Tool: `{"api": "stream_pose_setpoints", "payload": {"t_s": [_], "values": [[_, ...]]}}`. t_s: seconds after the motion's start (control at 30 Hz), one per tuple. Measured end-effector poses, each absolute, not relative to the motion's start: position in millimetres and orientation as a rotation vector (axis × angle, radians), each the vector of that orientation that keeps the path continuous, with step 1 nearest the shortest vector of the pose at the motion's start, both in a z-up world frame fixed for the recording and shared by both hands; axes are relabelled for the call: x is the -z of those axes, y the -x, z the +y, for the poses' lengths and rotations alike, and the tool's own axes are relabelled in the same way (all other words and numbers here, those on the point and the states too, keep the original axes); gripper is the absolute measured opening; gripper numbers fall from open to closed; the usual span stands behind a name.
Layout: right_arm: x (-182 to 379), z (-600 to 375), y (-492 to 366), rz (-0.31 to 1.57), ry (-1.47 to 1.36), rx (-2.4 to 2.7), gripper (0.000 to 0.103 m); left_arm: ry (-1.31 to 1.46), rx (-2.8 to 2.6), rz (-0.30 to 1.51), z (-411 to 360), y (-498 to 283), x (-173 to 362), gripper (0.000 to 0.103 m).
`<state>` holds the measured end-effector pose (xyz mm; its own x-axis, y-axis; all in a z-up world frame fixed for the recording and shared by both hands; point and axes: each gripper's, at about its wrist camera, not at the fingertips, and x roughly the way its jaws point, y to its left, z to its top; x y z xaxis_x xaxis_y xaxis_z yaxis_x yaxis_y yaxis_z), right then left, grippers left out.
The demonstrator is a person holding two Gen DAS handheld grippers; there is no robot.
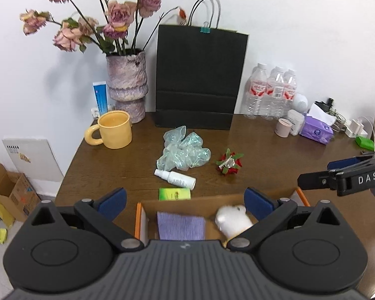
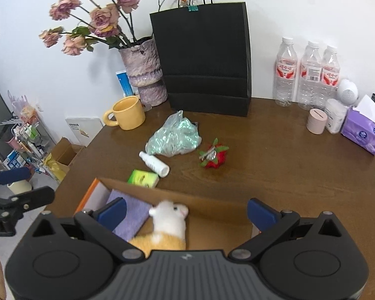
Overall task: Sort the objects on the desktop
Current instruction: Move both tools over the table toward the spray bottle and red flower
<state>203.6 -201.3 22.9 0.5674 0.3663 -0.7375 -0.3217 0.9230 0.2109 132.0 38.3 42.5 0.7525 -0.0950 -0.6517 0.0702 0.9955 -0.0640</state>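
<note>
My left gripper (image 1: 185, 200) hangs over the near end of the cardboard box (image 1: 200, 201), jaws spread wide and holding nothing; it waits there, I judge, because the box is the collecting point. Directly below its fingers, inside the box, lies a purple cloth (image 1: 181, 225), and toward its right finger the plush hamster (image 1: 233, 220), white with a tan underside, lies on its side, already stowed.

Just beyond the box's far wall, ahead of the left gripper, sit the items not yet sorted: a green packet (image 1: 174, 194) touching the wall, then a white spray bottle (image 1: 175, 178) lying flat, then a crumpled teal plastic bag (image 1: 183, 155). Ahead and to the right lies a red flower hair clip (image 1: 229, 164), apart from the others. All remain within forward reach, which explains the hold position.

My right gripper (image 2: 186, 211) is likewise wide apart and empty, hovering over the box with the hamster between and below its fingers. The yellow mug (image 1: 113, 130), vase (image 1: 127, 85) and black paper bag (image 1: 200, 75) stand well ahead against the wall; whether they belong to the sort I cannot tell.
</note>
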Motion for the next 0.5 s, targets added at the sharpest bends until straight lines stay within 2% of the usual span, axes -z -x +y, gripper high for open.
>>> {"api": "stream_pose_setpoints", "payload": {"t_s": [0.23,0.5], "values": [[-18.9,-193.2,-279.9,0.947,-0.095,-0.351,0.103,0.131,0.026,0.799,39.2,-206.6,-43.0,0.103],[27.4,-181.7,-352.5,1.025,-0.081,-0.283,0.099,0.229,-0.097,0.894,50.7,-282.0,-12.4,0.103]]}}
